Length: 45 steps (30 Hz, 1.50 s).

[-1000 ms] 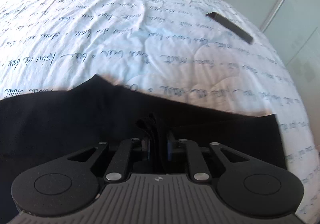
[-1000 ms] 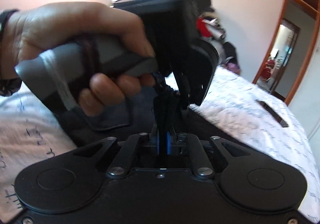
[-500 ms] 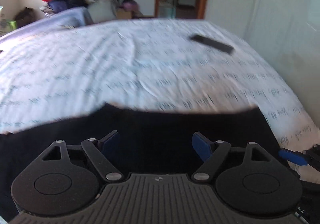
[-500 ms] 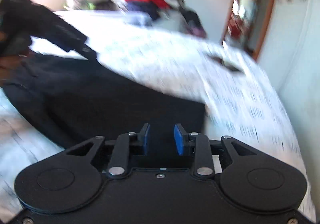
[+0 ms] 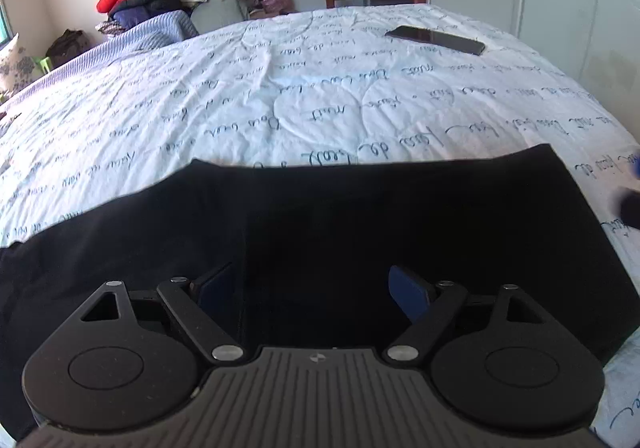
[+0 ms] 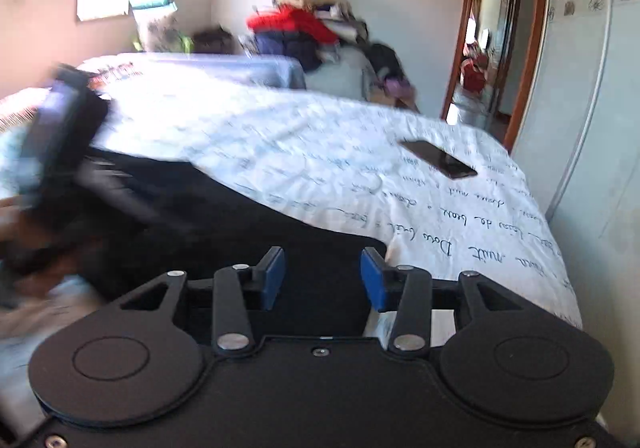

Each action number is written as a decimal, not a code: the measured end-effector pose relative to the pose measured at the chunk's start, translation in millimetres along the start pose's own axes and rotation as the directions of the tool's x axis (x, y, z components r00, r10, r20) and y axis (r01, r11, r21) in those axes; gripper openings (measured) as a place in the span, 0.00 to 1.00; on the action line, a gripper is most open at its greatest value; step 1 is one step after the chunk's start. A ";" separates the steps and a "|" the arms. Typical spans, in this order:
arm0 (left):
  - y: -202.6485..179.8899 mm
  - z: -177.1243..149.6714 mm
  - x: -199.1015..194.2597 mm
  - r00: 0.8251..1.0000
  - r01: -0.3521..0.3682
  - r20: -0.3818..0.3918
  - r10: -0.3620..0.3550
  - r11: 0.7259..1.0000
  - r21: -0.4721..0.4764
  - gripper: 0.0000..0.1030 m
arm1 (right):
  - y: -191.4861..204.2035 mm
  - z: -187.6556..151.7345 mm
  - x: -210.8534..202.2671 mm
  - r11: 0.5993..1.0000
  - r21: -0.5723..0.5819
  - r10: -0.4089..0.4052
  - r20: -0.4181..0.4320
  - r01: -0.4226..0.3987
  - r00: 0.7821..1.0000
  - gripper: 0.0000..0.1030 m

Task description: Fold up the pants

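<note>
Black pants (image 5: 320, 232) lie flat under both opening, empty grippers, left (image 5: 314, 290) and right (image 6: 323, 280); near edge hidden.

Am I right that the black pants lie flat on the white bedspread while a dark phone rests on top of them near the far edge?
Not quite. The phone does not rest on the black pants; it lies apart from them, directly on the white bedspread, further up the bed. The left wrist view shows bare printed fabric between the two. The pants do lie flat on the bedspread.
</note>
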<state>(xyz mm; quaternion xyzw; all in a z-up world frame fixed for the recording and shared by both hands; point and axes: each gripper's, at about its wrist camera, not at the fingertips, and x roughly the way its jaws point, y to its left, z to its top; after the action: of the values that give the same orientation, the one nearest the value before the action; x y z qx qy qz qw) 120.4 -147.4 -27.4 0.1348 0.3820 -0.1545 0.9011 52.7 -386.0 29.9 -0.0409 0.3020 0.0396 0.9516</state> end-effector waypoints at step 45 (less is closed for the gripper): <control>5.6 -33.7 4.5 0.984 -0.013 0.176 0.029 0.996 -0.089 1.00 | 61.6 -54.3 -0.9 0.973 0.031 -0.228 -0.024 0.229 0.973 1.00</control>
<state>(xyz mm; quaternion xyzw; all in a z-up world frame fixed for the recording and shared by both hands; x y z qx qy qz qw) 103.6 -130.9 -52.6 0.0850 0.3052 -0.1396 0.9382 14.8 -330.4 -17.1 -0.0596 0.3058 -0.0755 0.9472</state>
